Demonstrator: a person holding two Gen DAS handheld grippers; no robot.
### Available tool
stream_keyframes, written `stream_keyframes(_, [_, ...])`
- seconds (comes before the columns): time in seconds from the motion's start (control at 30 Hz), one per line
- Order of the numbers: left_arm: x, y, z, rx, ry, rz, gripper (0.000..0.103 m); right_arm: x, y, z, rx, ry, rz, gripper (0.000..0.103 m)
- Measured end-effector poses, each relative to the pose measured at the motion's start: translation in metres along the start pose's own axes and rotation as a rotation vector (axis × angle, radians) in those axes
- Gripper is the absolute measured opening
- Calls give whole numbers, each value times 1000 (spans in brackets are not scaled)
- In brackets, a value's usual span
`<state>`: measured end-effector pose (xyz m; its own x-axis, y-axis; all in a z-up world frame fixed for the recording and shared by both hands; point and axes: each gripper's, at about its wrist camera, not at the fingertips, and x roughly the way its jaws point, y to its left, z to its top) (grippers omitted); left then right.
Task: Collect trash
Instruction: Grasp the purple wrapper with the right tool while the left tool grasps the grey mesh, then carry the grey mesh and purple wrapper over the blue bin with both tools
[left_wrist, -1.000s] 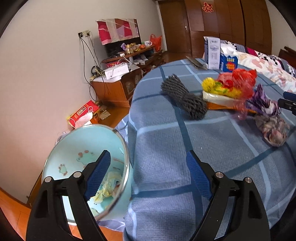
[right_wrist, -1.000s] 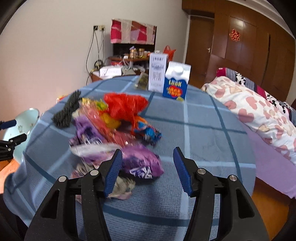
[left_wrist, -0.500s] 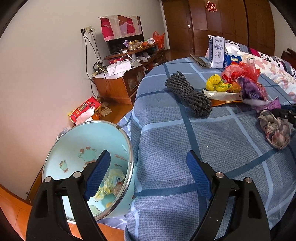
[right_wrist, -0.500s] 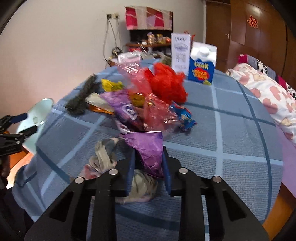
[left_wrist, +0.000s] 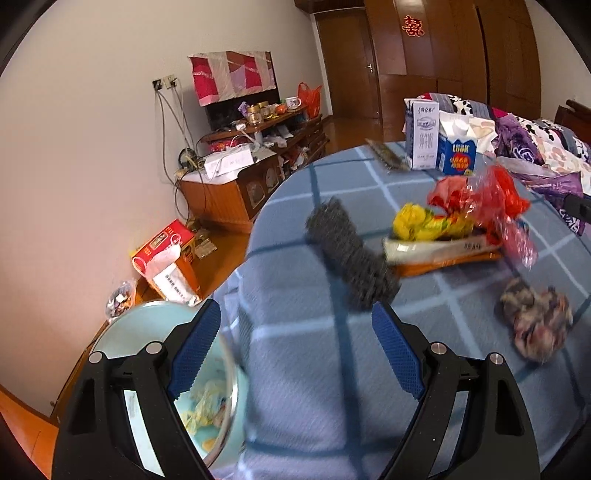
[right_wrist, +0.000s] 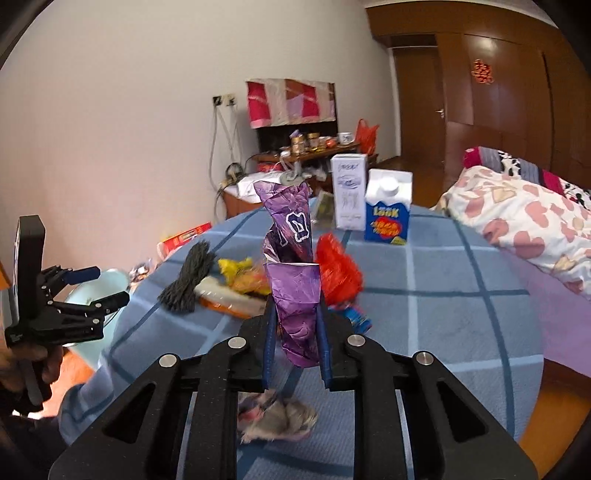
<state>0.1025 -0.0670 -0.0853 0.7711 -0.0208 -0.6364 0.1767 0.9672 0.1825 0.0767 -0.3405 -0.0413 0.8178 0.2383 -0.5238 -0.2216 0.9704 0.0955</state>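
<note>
Gripping purple wrapper (right_wrist: 295, 295), right tongs (right_wrist: 295, 345); left tongs (left_wrist: 291, 354) agape beside bin (left_wrist: 155, 325).

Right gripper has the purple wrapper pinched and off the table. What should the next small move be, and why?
Probably carry it left toward the light-blue bin. The right gripper, whose jaws have just been closing, is clamped on the purple wrapper, which stands clear of the checked tablecloth. The bin sits beside the table's left edge, already holding scraps, near the open left gripper.
</note>
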Motion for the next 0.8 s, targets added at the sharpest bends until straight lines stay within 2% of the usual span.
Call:
stream_keyframes(0.13, [16, -15, 18, -4, -3, -3, 82, 11, -5, 4, 11, -4, -72, 20])
stream_keyframes(0.3, [48, -32, 26, -3, 54, -17, 79, 25, -10, 4, 29, 8, -100, 20])
stream_keyframes(0.4, [65, -36, 25, -1, 101, -36, 66, 32, -13, 3, 33, 23, -104, 20])
stream_keyframes(0.53, [76, -37, 22, -1, 147, -98, 27, 37, -12, 2, 36, 33, -95, 20])
stream_keyframes(0.63, [67, -36, 21, 16, 130, -105, 21, 34, -9, 4, 35, 20, -88, 20])
stream_keyframes(0.8, [43, -24, 20, 38, 82, -95, 20, 27, 5, 11, 12, -13, -67, 20])
